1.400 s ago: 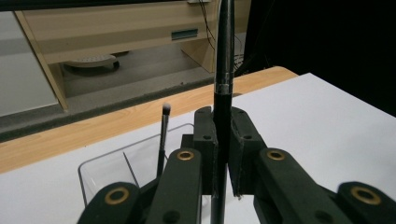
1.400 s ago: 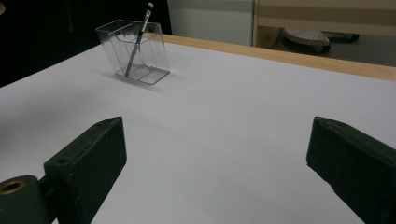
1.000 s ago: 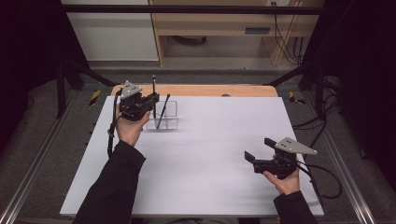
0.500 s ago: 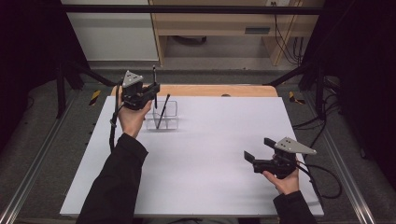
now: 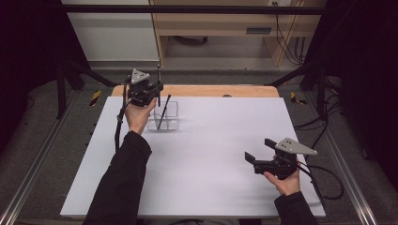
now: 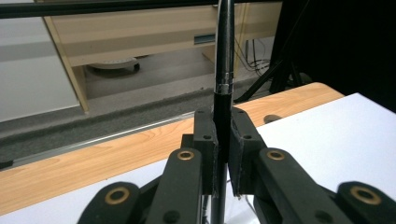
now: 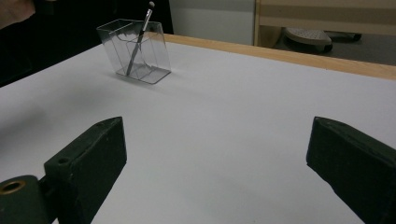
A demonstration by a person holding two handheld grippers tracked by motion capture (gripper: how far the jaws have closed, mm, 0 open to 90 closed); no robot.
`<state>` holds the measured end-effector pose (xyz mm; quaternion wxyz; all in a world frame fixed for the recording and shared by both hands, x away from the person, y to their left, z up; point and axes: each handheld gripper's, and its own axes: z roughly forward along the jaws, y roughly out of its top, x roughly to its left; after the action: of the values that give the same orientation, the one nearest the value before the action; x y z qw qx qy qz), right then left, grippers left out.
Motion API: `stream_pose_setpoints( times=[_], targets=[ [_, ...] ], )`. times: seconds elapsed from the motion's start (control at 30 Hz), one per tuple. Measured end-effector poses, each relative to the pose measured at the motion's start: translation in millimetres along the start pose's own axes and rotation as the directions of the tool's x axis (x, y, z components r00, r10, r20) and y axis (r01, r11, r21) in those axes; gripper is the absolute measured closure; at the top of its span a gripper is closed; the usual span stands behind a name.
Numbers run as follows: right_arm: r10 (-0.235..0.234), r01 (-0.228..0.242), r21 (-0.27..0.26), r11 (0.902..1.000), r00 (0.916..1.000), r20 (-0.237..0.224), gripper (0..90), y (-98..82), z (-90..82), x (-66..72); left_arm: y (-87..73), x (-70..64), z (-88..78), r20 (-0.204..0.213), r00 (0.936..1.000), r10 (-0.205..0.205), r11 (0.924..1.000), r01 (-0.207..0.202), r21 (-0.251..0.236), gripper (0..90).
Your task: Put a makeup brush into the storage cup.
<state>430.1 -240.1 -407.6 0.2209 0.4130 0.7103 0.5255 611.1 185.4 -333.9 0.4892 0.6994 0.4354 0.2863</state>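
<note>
Currently my left gripper [image 5: 157,89] clamps a black pen [image 6: 223,70] upright, presumably for dropping into the clear holder [image 5: 164,116] at far left. My right gripper [image 5: 260,152] waits near right, jaws wide apart and empty.

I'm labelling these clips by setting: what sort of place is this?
Probably a lab or workshop recording station: a white table framed by metal rails, dark curtains at the sides, loose cables on grey carpet, plain wooden furniture behind.
</note>
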Motion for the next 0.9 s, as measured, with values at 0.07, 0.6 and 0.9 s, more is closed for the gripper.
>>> stream_pose_setpoints(
  times=[0.07, 0.6, 0.9],
  targets=[
    [0.001, -0.001, -0.002, 1.0, 1.0, 0.0, 5.4, 0.2, -0.5, -0.2, -2.6, 1.8, 3.9, 0.001, 0.9999, -0.013, 0.9999, 0.013, 0.009, 83.3],
    [0.0, 0.0, 0.003, 1.0, 1.0, -0.002, 5.5, -0.4, 1.1, 1.0, -25.3, 9.0, 17.5, -0.014, 0.9999, -0.011, 0.9985, 0.011, 0.053, 83.4],
    [-0.007, 0.007, 0.006, 1.0, 1.0, -0.004, 5.5, -0.8, 1.5, 1.1, -37.0, 6.7, 17.0, -0.007, 1.0, -0.002, 0.9986, 0.002, 0.054, 83.4]
  ],
)
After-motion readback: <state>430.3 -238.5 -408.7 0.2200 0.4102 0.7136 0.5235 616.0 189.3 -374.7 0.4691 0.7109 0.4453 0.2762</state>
